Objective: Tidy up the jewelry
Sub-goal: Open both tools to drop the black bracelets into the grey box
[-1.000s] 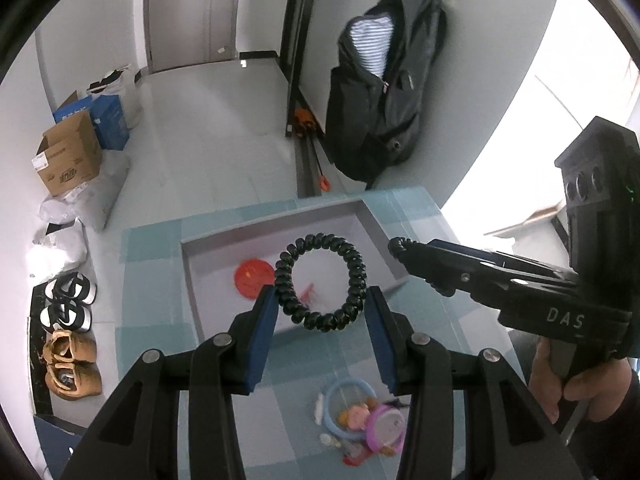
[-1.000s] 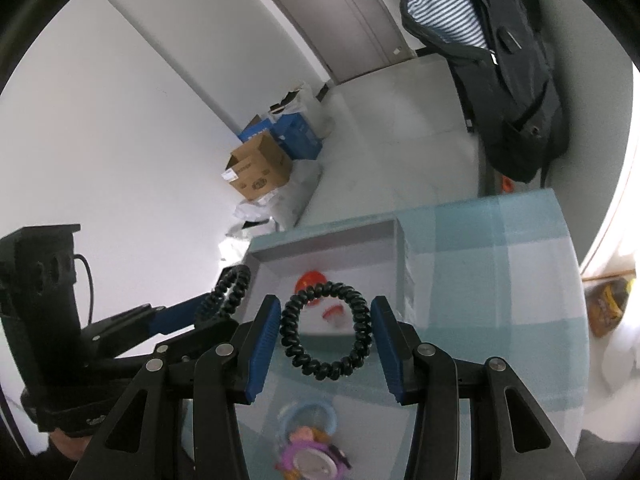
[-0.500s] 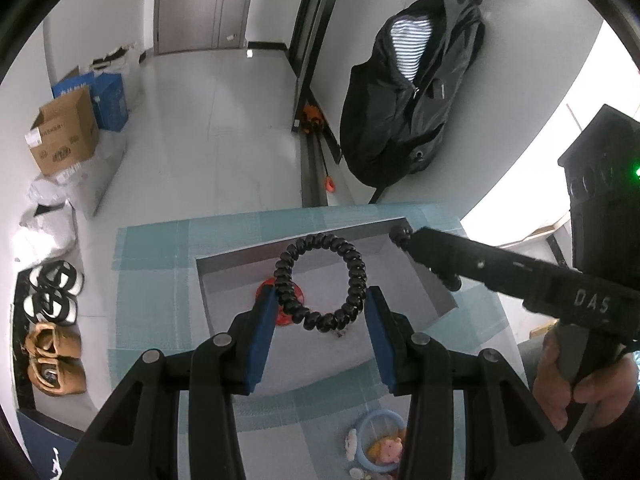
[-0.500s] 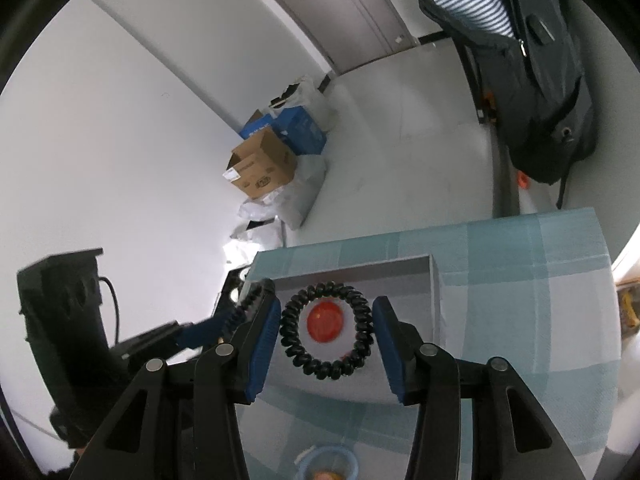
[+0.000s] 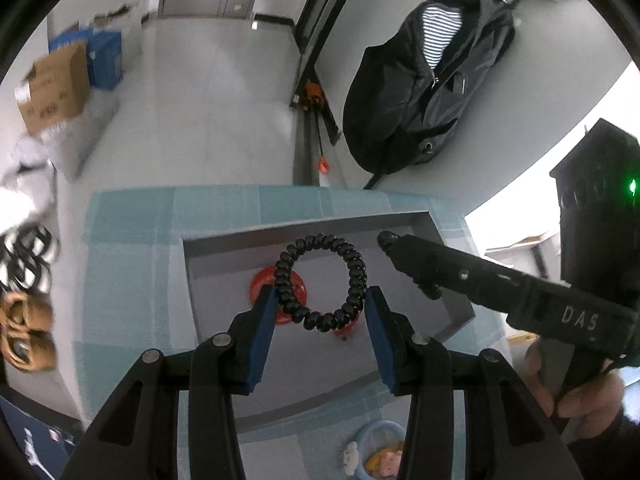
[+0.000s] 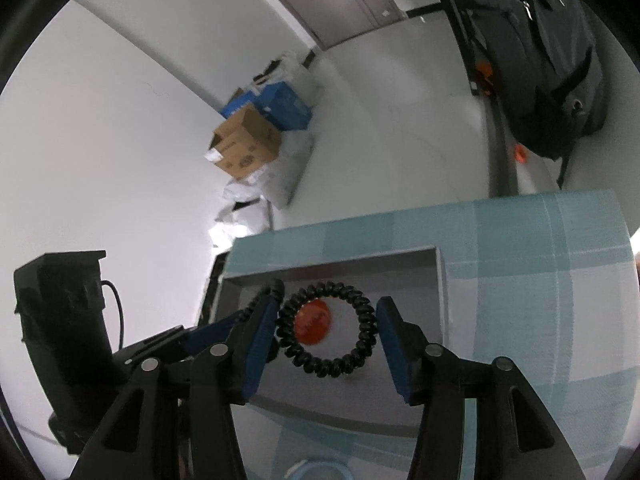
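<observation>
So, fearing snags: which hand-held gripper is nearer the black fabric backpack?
Right hand-held gripper, jaws opening around a black coil tie, on the backpack's side; left hand-held gripper farther away.

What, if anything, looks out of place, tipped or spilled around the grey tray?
Nothing stands out. The grey tray sits flat on the checked cloth, the orange piece lies inside it, and nothing looks tipped or spilled.

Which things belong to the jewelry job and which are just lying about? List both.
Job: left gripper gripping a spiral bracelet; right gripper, jaws opening around a second spiral bracelet; gray tray; red piece in it.
Lying about: backpack; cardboard box; shoes.
</observation>
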`<state>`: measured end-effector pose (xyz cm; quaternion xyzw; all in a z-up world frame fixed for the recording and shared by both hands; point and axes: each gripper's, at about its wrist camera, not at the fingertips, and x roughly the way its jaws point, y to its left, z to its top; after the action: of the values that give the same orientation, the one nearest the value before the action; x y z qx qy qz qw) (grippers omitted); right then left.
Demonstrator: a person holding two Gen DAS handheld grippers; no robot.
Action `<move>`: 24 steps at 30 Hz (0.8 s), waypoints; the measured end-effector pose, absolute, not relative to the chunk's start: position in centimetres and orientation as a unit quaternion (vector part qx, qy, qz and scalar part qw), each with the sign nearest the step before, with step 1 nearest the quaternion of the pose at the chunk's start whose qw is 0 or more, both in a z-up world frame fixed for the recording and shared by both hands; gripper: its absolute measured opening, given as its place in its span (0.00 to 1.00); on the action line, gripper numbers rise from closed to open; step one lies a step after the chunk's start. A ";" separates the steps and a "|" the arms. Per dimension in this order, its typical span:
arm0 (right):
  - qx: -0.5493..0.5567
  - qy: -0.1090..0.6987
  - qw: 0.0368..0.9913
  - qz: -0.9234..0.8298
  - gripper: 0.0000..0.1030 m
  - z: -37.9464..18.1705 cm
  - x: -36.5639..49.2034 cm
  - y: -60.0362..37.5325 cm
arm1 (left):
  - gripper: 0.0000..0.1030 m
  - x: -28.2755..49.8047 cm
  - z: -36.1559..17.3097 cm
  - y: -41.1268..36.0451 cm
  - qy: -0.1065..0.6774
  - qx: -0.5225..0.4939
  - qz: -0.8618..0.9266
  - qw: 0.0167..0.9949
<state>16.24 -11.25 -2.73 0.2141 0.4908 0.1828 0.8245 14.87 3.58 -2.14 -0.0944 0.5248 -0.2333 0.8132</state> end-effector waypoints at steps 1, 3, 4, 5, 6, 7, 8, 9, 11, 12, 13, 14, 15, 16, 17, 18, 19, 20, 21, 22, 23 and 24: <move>0.214 0.490 0.826 0.179 0.58 -2.7 16.2 -11.3 | 0.41 14.9 -2.3 3.7 0.528 -0.097 -0.231 0.811; 0.218 0.481 0.830 0.178 0.68 -2.3 15.9 -11.5 | 0.46 14.6 -2.2 3.7 0.525 -0.092 -0.230 0.814; 0.221 0.472 0.834 0.182 0.76 -1.9 15.7 -11.7 | 0.55 14.4 -2.0 3.6 0.521 -0.087 -0.229 0.817; 0.221 0.467 0.837 0.182 0.78 -1.6 15.5 -11.9 | 0.60 14.1 -1.8 3.5 0.517 -0.083 -0.230 0.821; 0.219 0.462 0.840 0.181 0.79 -1.4 15.4 -12.0 | 0.67 13.8 -1.5 3.4 0.505 -0.079 -0.231 0.828; 0.216 0.458 0.843 0.182 0.79 -1.2 15.2 -12.1 | 0.68 13.5 -1.2 3.3 0.499 -0.073 -0.228 0.833; 0.215 0.454 0.845 0.182 0.79 -1.0 15.0 -12.2 | 0.68 13.3 -1.1 3.2 0.495 -0.066 -0.225 0.837; 0.214 0.451 0.847 0.182 0.79 -0.8 14.9 -12.3 | 0.68 13.0 -1.0 3.1 0.494 -0.059 -0.219 0.839; 0.214 0.448 0.849 0.179 0.81 -0.7 14.6 -12.8 | 0.69 12.7 -0.9 3.0 0.491 -0.056 -0.210 0.844; 0.214 0.446 0.850 0.179 0.82 -0.6 14.4 -12.9 | 0.69 12.6 -0.9 3.0 0.490 -0.051 -0.203 0.846; 0.214 0.445 0.852 0.177 0.83 -0.6 14.2 -13.1 | 0.69 12.4 -0.8 2.9 0.488 -0.045 -0.198 0.849; 0.212 0.444 0.853 0.174 0.83 -0.6 14.0 -13.3 | 0.69 12.1 -0.7 2.9 0.484 -0.039 -0.192 0.853; 0.211 0.443 0.854 0.172 0.84 -0.6 13.8 -13.4 | 0.69 11.6 -0.4 2.9 0.476 -0.032 -0.184 0.859; 0.211 0.442 0.855 0.173 0.85 -0.6 13.5 -13.6 | 0.69 11.4 -0.3 2.8 0.472 -0.027 -0.170 0.864; 0.211 0.441 0.855 0.172 0.85 -0.6 13.3 -13.7 | 0.69 11.2 -0.3 2.8 0.467 -0.020 -0.160 0.869; 0.209 0.439 0.857 0.172 0.86 -0.5 13.0 -13.7 | 0.69 10.7 -0.1 2.8 0.458 -0.010 -0.146 0.877; 0.207 0.436 0.859 0.173 0.88 -0.4 12.7 -13.7 | 0.69 10.4 0.0 2.7 0.453 -0.004 -0.139 0.881; 0.205 0.432 0.861 0.174 0.90 -0.3 12.4 -13.6 | 0.69 10.2 0.0 2.6 0.449 0.001 -0.133 0.884; 0.202 0.429 0.863 0.175 0.92 -0.2 12.0 -13.5 | 0.69 10.0 0.1 2.5 0.444 0.006 -0.127 0.887; 0.199 0.426 0.865 0.175 0.93 -0.1 11.9 -13.5 | 0.69 9.7 0.2 2.4 0.441 0.012 -0.119 0.890; 0.195 0.424 0.867 0.176 0.93 0.0 11.6 -13.3 | 0.69 9.5 0.2 2.4 0.441 0.017 -0.112 0.890; 0.190 0.422 0.868 0.178 0.93 0.1 11.3 -13.3 | 0.69 9.4 0.2 2.4 0.441 0.019 -0.105 0.891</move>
<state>11.29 -13.26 0.06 0.1903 0.4219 0.1779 0.8684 9.38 2.42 0.24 0.0190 0.4410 -0.1049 0.8912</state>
